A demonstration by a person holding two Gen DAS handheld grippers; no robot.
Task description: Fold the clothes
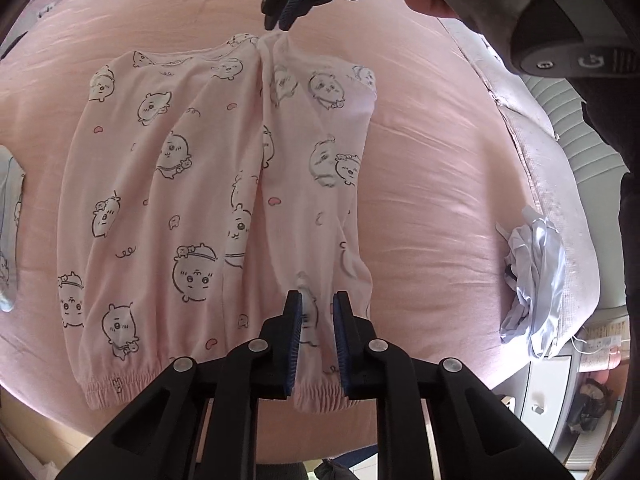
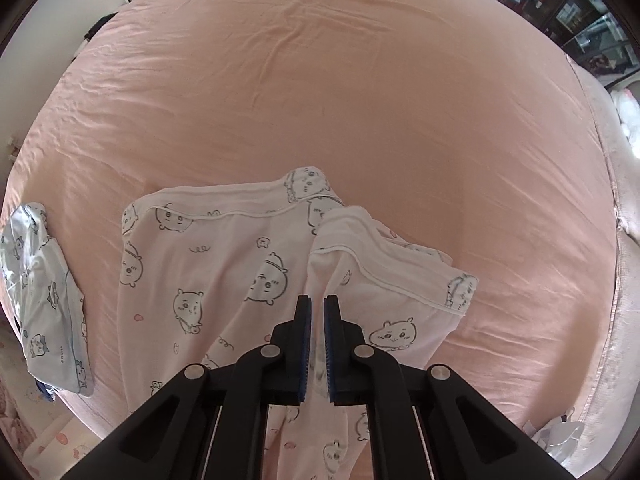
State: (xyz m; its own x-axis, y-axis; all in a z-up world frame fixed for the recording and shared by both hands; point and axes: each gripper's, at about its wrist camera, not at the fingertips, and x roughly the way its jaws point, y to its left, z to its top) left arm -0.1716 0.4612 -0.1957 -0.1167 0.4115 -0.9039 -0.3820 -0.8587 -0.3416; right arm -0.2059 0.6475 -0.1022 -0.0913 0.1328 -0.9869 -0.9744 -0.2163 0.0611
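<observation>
Seen from the left wrist, left gripper (image 1: 316,300) pinches a fold of the pink pajama pants (image 1: 160,184) near the elastic cuff, its jaws narrow; the pants lie spread on the pink bed sheet (image 1: 440,160), and right gripper (image 1: 280,24) holds their waist end at the far side. From the right wrist, right gripper (image 2: 317,304) is nearly closed on the raised waistband cloth, while a folded light blue garment (image 2: 44,300) lies apart to the left.

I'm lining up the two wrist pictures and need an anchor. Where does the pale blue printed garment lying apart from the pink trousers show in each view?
Left wrist view: the pale blue printed garment is a sliver at the far left edge, on the pink bedsheet.
Right wrist view: the same garment lies at lower left, near the bed's edge.
Shared landmark: the pink cartoon-print pyjama trousers, lying beside it in both.
</observation>
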